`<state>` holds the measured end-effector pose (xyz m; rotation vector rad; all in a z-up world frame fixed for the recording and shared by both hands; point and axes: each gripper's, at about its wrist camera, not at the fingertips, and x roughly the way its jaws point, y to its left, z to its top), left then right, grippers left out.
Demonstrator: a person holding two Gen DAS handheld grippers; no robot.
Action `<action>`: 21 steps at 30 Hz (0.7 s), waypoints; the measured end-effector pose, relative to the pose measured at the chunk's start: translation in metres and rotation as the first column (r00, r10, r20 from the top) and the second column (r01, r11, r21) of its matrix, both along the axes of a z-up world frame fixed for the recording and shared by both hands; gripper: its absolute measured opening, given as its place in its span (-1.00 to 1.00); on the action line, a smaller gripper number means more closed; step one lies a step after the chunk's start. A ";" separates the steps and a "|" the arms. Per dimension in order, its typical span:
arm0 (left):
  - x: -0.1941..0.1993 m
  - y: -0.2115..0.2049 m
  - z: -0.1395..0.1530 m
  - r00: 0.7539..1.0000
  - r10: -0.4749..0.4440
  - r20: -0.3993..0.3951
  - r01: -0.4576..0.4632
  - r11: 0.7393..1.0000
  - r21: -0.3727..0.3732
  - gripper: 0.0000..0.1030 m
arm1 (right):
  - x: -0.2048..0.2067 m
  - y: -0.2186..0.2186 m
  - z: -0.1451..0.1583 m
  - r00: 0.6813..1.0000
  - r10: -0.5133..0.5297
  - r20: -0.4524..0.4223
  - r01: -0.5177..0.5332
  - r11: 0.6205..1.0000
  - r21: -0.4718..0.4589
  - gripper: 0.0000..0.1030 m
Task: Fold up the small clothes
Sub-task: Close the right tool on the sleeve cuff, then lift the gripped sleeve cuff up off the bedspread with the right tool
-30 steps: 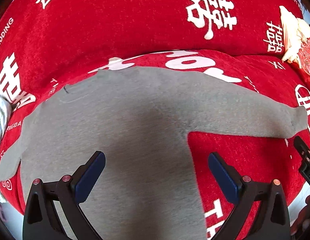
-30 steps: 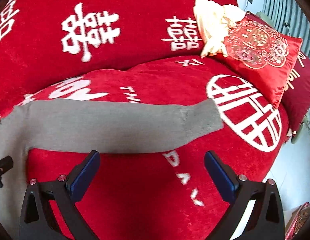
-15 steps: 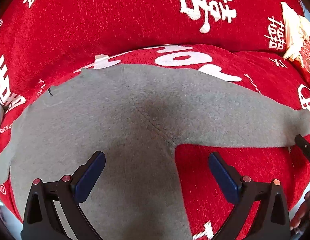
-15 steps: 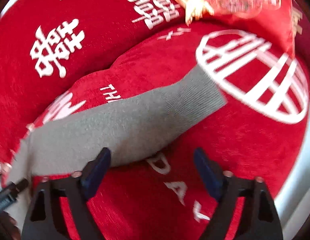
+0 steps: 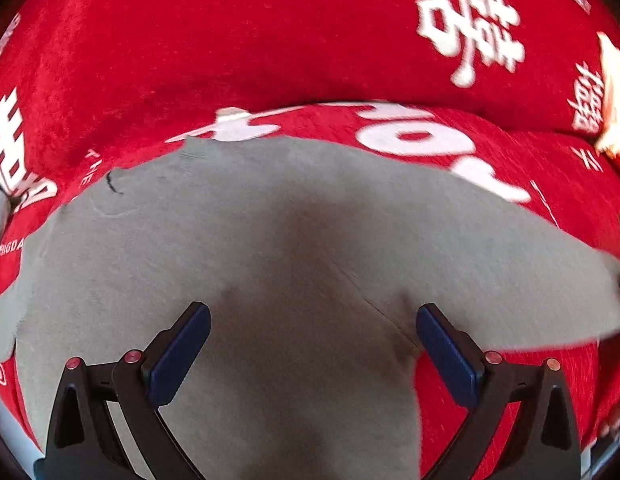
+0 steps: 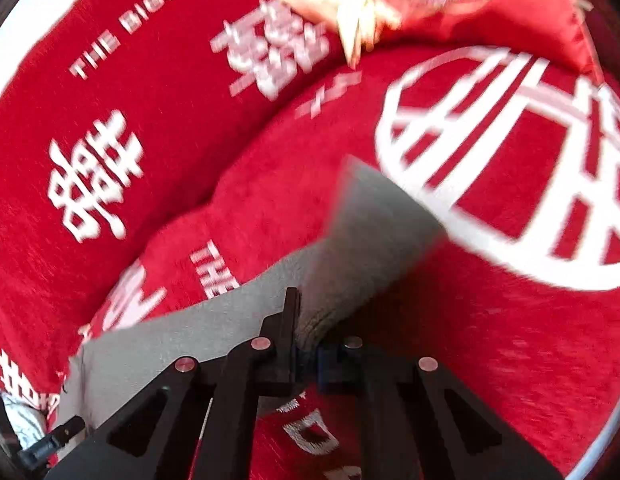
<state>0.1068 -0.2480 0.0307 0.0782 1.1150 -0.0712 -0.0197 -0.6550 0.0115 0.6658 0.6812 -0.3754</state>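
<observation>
- I am working over a big red sofa [image 5: 270, 40] printed with white characters and lettering, and its seat is carrying everything else.
- I am looking down on a small grey sweater [image 5: 270, 240] lying flat on that seat, body spread wide, collar towards the backrest, one sleeve [image 6: 374, 224] reaching out towards the large white round emblem [image 6: 510, 168].
- A red embroidered cushion [image 6: 530, 12] with a cream tassel is sitting at the far end of the seat, well apart from the sweater.
- I am holding my left gripper [image 5: 312, 344] above the sweater's body near the armpit seam, its blue pads standing wide apart with nothing between them; I judge they are not yet touching the cloth.
- My right gripper [image 6: 306, 344] is pinching the sleeve: its jaws have just been closing, and they are now drawn together on the near edge of the sleeve short of the cuff, with grey knit bunching between the fingers.
- I judge I am at the first fold, with the sleeve just caught and nothing folded over yet.
- The next move is calling for lifting that sleeve clear of the seat and carrying it across onto the body, while my left gripper is pressing or pinning the shoulder area so the sweater is not dragging along.
</observation>
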 end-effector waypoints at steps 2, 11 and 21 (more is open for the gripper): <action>0.008 0.002 -0.007 0.999 0.009 -0.033 -0.010 1.000 -0.016 1.00 | -0.008 0.005 0.011 1.000 -0.015 0.014 0.016 0.999 -0.038 -0.86; -0.003 0.000 0.002 0.999 -0.039 -0.032 0.038 0.999 -0.029 1.00 | -0.018 0.026 0.035 1.000 0.022 0.003 -0.021 0.993 -0.120 -0.87; -0.044 0.051 0.032 0.997 -0.054 0.052 0.060 0.990 -0.130 1.00 | -0.014 0.044 0.057 0.999 0.039 -0.008 -0.040 0.994 -0.103 -0.87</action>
